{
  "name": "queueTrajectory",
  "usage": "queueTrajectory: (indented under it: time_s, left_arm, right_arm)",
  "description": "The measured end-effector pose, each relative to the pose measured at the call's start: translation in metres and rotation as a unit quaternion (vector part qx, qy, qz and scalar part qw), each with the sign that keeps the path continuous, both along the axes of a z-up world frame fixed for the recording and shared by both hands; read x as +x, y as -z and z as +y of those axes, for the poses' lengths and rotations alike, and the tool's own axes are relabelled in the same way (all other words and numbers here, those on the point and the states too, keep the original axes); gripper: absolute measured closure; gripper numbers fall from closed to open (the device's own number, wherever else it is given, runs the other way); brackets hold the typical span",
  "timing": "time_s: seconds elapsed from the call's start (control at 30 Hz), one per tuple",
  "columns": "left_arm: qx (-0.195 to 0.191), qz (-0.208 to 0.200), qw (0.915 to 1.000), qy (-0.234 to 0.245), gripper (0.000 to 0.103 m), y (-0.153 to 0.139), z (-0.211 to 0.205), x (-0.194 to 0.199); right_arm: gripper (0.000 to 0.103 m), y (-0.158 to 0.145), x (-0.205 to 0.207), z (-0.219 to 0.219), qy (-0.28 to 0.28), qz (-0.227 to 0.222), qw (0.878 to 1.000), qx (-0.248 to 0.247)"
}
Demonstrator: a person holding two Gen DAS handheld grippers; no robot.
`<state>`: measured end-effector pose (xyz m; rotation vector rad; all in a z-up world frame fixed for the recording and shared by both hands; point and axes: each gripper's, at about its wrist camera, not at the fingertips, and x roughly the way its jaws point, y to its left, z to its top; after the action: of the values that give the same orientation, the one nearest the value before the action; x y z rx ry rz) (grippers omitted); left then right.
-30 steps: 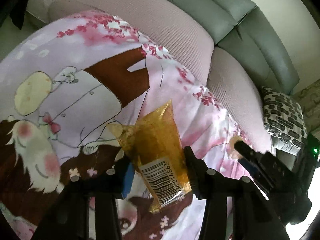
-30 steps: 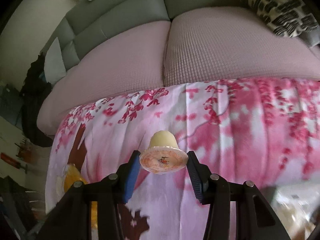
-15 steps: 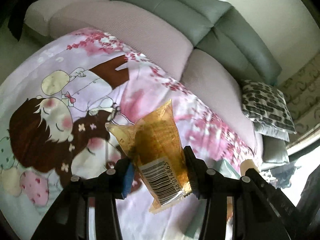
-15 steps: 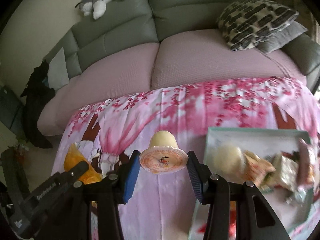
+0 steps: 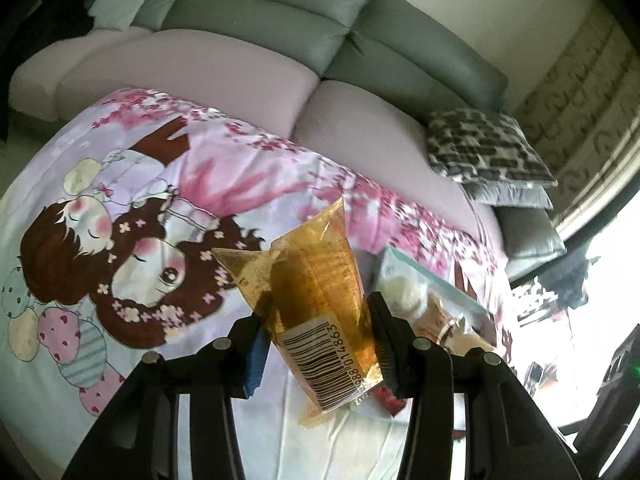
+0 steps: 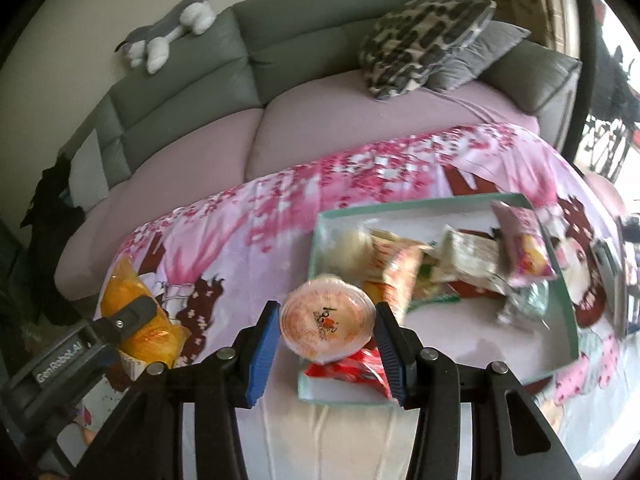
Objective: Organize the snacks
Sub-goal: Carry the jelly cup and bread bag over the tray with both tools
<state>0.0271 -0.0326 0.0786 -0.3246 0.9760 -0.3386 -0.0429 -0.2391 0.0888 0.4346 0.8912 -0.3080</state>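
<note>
Left wrist view: left gripper [image 5: 318, 346] clamping a translucent amber plastic snack packet with a white barcode label [image 5: 316, 308], holding it upright between both blue-padded fingers [image 5: 256, 356], above a pink and lilac cartoon-print cloth with cherry blossoms [image 5: 132, 216]. Lying toward 3 o'clock of the packet, a pale green shallow tray [image 5: 430, 276], partly hidden behind the right finger, carrying a pale round snack [image 5: 402, 292]. Showing toward 12 o'clock, a grey sofa with pink seat cushions [image 5: 248, 68]; toward 2 o'clock, a black-and-white patterned cushion [image 5: 484, 148].

Right wrist view: right gripper [image 6: 326, 338] gripping a small clear jelly cup with an orange printed foil lid [image 6: 326, 328], lid facing the camera, over the near left corner of the tray [image 6: 440, 202]. Filling the tray toward 2 o'clock of the cup, a jumble of wrapped snacks [image 6: 472, 258], blurred. Sitting directly below the cup, a red wrapper [image 6: 352, 370]. Appearing at 9 o'clock, the left gripper with the amber packet [image 6: 132, 320], well apart from the tray. Resting on the sofa back [image 6: 192, 76] at 11 o'clock, a grey and white plush animal [image 6: 172, 24].
</note>
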Motion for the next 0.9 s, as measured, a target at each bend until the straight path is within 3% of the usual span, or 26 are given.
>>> queueTrajectory:
  time_s: [0.4, 0.6, 0.9]
  left_arm:
    - [0.038, -0.033, 0.997, 0.058, 0.055, 0.005, -0.063, -0.017]
    - [0.04, -0.036, 0.993, 0.105, 0.055, 0.012, -0.102, -0.019]
    - [0.037, -0.028, 0.9895, 0.137, 0.055, 0.027, -0.136, -0.027]
  right_arm:
    - [0.053, 0.036, -0.025, -0.038, 0.062, 0.002, 0.998, 0.01]
    - [0.053, 0.049, -0.034, -0.06, 0.082, 0.012, 0.996, 0.013]
    - [0.053, 0.06, -0.063, -0.103, 0.123, 0.027, 0.992, 0.027]
